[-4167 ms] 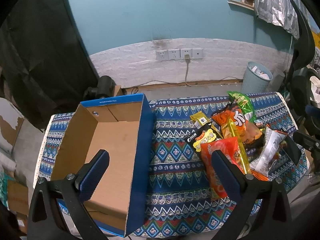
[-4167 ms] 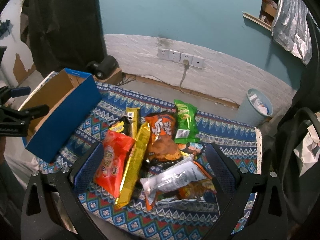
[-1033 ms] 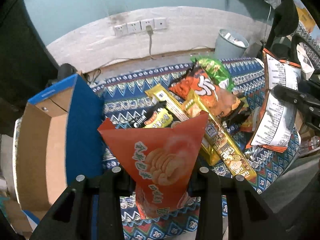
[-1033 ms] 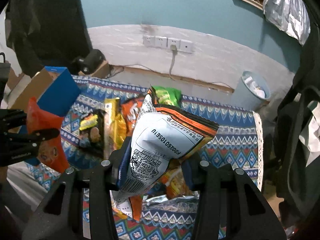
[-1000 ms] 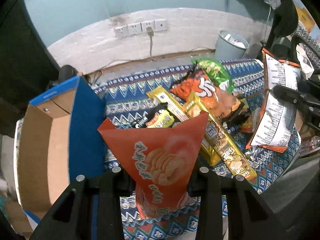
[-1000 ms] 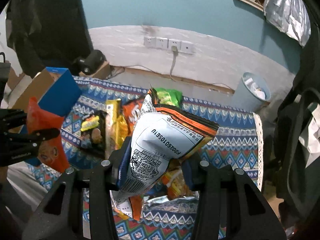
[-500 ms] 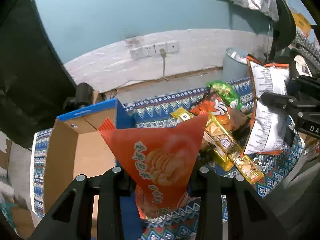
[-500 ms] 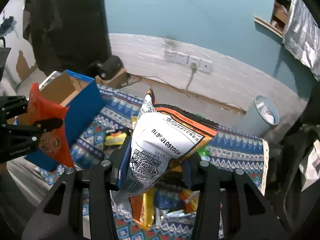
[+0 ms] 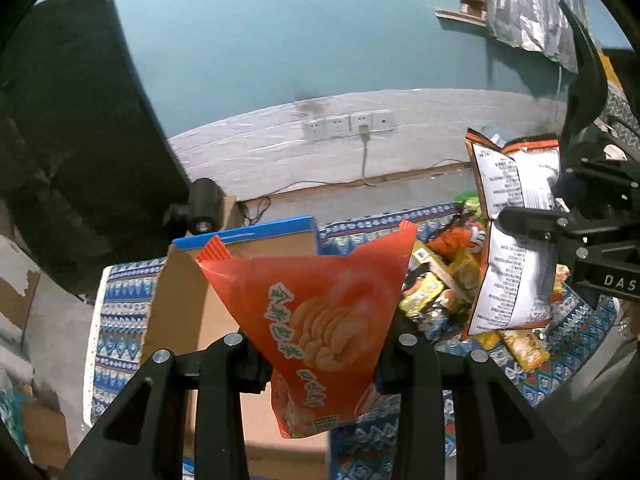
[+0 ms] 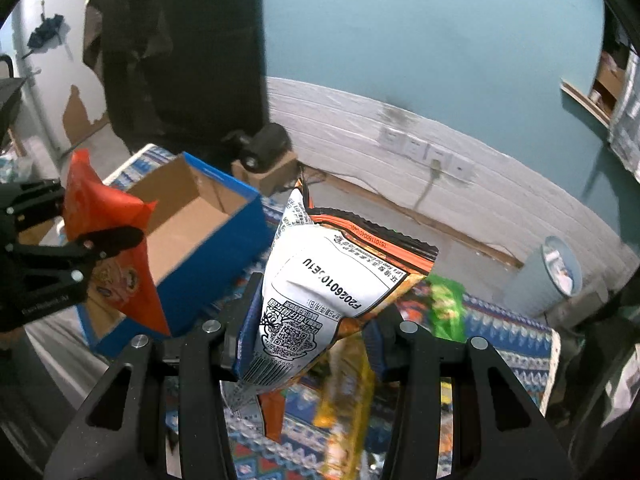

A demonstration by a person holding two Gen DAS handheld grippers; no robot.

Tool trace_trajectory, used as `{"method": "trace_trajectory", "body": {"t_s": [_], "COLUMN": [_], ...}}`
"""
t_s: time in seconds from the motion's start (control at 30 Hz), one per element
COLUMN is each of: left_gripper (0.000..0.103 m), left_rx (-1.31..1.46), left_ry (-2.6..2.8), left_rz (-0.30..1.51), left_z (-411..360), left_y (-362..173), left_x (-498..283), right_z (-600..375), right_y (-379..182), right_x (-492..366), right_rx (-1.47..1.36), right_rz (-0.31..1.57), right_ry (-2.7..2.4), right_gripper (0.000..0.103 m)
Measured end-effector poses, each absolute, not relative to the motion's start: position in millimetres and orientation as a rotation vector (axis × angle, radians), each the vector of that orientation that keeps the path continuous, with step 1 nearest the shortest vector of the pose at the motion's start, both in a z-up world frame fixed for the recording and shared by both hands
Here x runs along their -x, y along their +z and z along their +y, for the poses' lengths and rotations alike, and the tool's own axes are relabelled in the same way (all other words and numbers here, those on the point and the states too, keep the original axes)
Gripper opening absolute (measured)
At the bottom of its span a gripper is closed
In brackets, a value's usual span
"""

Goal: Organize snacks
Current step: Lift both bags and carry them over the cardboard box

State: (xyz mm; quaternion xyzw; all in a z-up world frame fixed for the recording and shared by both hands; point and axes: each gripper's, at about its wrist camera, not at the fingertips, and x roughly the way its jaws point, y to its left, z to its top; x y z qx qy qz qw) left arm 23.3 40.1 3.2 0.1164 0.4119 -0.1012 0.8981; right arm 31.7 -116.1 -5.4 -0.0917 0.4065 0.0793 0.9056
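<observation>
My left gripper (image 9: pixel 320 360) is shut on a red-orange chip bag (image 9: pixel 320 312) and holds it up over the open cardboard box with blue sides (image 9: pixel 188 304). The same bag (image 10: pixel 108 240) and box (image 10: pixel 208 236) show at the left of the right wrist view. My right gripper (image 10: pixel 308 340) is shut on a white and orange snack bag (image 10: pixel 332 288), held in the air above the snack pile (image 9: pixel 444 288) to the right of the box. That bag also shows in the left wrist view (image 9: pixel 516 232).
A patterned cloth (image 9: pixel 120 312) covers the table. A green bag (image 10: pixel 448 308) and a yellow pack (image 10: pixel 344 392) lie under my right gripper. A grey bin (image 10: pixel 548 276) stands on the floor behind. A black device (image 9: pixel 202 208) sits behind the box.
Both grippers have moved left with their bags. The red bag now hangs over the box. The white bag has come closer to the box.
</observation>
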Motion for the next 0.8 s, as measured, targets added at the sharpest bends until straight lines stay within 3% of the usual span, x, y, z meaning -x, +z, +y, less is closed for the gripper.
{"method": "trace_trajectory", "body": {"t_s": [0.8], "left_gripper": [0.037], "left_rx": [-0.153], "left_ry": [-0.036], "left_rz": [0.924], "left_z": [160], "left_y": [-36], "left_x": [-25], "right_z": [32], "right_y": [-26], "right_x": [-98], "right_rx": [0.225], "right_rz": [0.913], "right_ry": [0.38], "right_gripper": [0.044]}}
